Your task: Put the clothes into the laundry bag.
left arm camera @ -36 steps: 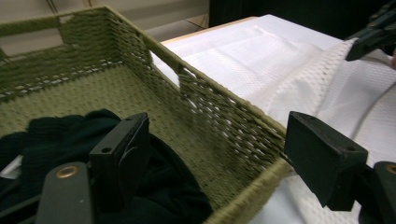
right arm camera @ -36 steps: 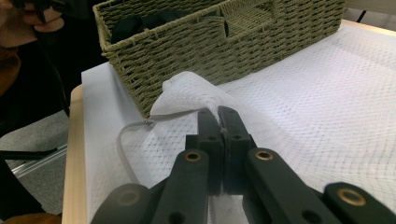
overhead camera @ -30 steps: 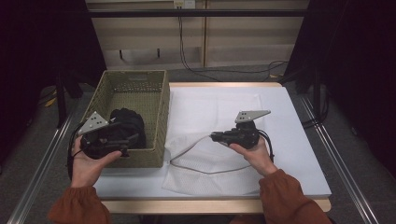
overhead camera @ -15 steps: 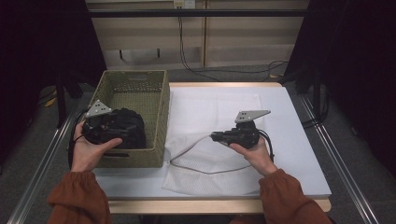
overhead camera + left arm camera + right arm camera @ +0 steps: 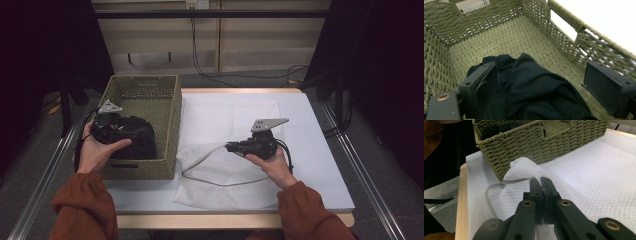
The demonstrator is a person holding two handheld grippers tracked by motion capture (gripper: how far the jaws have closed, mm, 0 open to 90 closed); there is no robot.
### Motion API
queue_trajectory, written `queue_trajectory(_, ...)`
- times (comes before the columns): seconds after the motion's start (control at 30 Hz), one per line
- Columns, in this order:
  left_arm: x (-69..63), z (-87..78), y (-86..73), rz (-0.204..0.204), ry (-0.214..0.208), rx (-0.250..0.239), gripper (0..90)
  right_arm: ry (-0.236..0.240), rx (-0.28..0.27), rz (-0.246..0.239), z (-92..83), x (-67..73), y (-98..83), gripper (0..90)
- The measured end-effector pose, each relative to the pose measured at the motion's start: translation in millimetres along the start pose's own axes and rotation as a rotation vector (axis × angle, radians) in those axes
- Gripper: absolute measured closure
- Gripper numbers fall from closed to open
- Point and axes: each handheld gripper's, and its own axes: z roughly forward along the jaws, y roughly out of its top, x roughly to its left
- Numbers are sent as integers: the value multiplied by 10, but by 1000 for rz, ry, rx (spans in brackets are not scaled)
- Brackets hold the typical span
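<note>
A black garment (image 5: pixel 140 139) lies bunched in the near half of the woven green basket (image 5: pixel 172 115). My left gripper (image 5: pixel 126 134) hovers at the basket's left side. Its jaws have just been opening. In the left gripper view they (image 5: pixel 540 68) stand wide apart with the garment (image 5: pixel 536 87) lying loose between and below them. My right gripper (image 5: pixel 228 146) is shut on the raised rim of a white mesh bag (image 5: pixel 225 187) spread flat on the table. In the right gripper view the closed tips (image 5: pixel 541 180) pinch the mesh (image 5: pixel 524 167) just in front of the basket (image 5: pixel 529 142).
The bag's grey edge cord (image 5: pixel 215 181) loops over the white table top (image 5: pixel 315 150). The basket's far half (image 5: pixel 499 40) holds nothing. Metal rails (image 5: pixel 55 160) run along both sides of the table, and cables (image 5: pixel 200 55) hang at the back.
My left hand has slid away from me along the basket's left side, and its jaws have spread off the garment. The right hand and the bag have kept still.
</note>
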Motion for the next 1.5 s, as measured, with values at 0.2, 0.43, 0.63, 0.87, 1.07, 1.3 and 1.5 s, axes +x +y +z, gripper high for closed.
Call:
queue_trajectory(0.2,74,103,48,-10,10,51,105,-1,1,-3,-1,9,0,888)
queue_trajectory(0.43,158,340,48,-15,-39,170,109,-3,-6,-3,-24,-6,13,888)
queue_trajectory(0.63,168,583,-28,-17,-91,288,60,-1,-5,-6,-19,-9,17,888)
queue_trajectory(0.87,170,712,-86,8,-38,437,36,-2,0,-7,-5,-8,1,884)
queue_trajectory(1.07,248,784,-170,12,-37,510,2,-10,5,1,0,-19,-14,882)
queue_trajectory(1.3,222,891,-209,42,6,575,0,-13,4,4,-13,-19,-31,875)
queue_trajectory(1.5,235,948,-247,53,-15,598,0,-13,4,0,-24,-20,-30,875)
